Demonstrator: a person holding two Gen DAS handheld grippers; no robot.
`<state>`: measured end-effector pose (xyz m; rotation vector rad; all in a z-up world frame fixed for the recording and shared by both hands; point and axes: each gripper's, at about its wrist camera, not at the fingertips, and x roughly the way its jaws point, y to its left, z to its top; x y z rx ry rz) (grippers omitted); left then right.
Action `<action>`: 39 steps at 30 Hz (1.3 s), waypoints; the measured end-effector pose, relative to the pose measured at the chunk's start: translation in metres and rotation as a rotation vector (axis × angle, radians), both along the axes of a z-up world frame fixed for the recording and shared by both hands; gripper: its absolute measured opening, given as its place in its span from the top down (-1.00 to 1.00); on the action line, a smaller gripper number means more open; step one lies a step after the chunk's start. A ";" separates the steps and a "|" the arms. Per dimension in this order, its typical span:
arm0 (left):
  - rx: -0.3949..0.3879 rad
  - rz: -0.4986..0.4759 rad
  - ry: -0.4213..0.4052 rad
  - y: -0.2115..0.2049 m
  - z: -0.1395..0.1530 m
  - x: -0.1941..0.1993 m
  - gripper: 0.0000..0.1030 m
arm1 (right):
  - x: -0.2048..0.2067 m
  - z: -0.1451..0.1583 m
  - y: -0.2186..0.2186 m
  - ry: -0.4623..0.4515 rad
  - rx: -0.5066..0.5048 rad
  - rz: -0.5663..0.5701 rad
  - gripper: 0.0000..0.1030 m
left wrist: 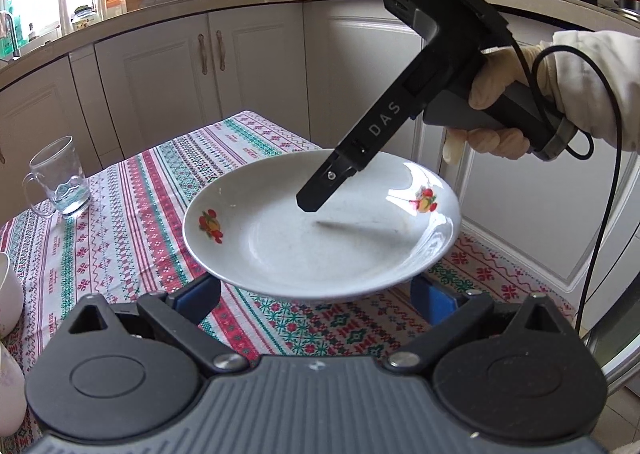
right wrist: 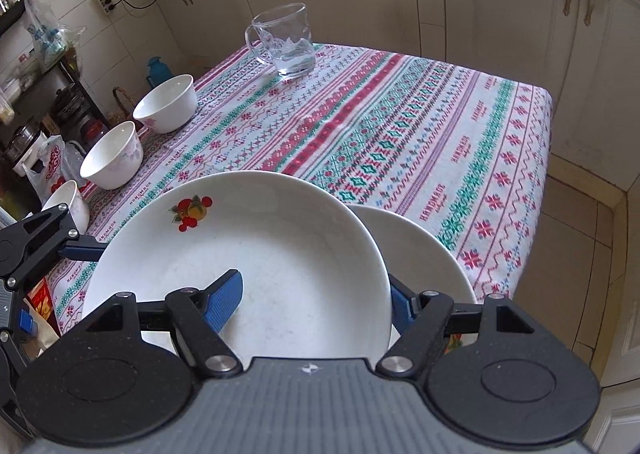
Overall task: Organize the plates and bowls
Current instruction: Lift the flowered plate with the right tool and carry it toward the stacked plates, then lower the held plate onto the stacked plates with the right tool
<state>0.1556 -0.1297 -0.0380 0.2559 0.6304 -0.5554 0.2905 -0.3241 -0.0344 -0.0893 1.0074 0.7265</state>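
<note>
Fruit-printed plate (right wrist: 240, 238) hangs tilted above the tabletop (right wrist: 400, 126), its right edge overlapping a second white plate (right wrist: 424, 250) that lies near the table's front corner. The right tongs (right wrist: 316, 290) are clamped on its near rim, one blue pad (right wrist: 224, 300) lying inside the dish and the other finger outside and under the rim. That pinch across the rim is probably what carries the shallow dish.

The left tongs (left wrist: 316, 294) stand wide apart with their fingers just under the plate's opposite edge, not pressing on it. They seem placed there as a support against tipping, since a single rim grip leaves the far side heavy.

Judging by the overlap, the plate is meant to go onto the second plate to form a stack. Three white bowls (right wrist: 112, 156) stand in a row along the table's left edge and a glass mug (right wrist: 286, 40) sits at the far side, both well apart from the plates.
</note>
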 end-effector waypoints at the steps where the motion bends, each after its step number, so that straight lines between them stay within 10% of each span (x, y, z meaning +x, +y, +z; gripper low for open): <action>1: 0.001 0.000 -0.001 -0.001 0.000 0.000 -0.95 | 0.000 -0.002 -0.001 0.002 0.000 -0.002 -0.54; 39: -0.019 -0.076 0.025 -0.010 -0.014 0.021 -0.95 | -0.010 -0.011 -0.021 0.022 -0.101 -0.065 -0.69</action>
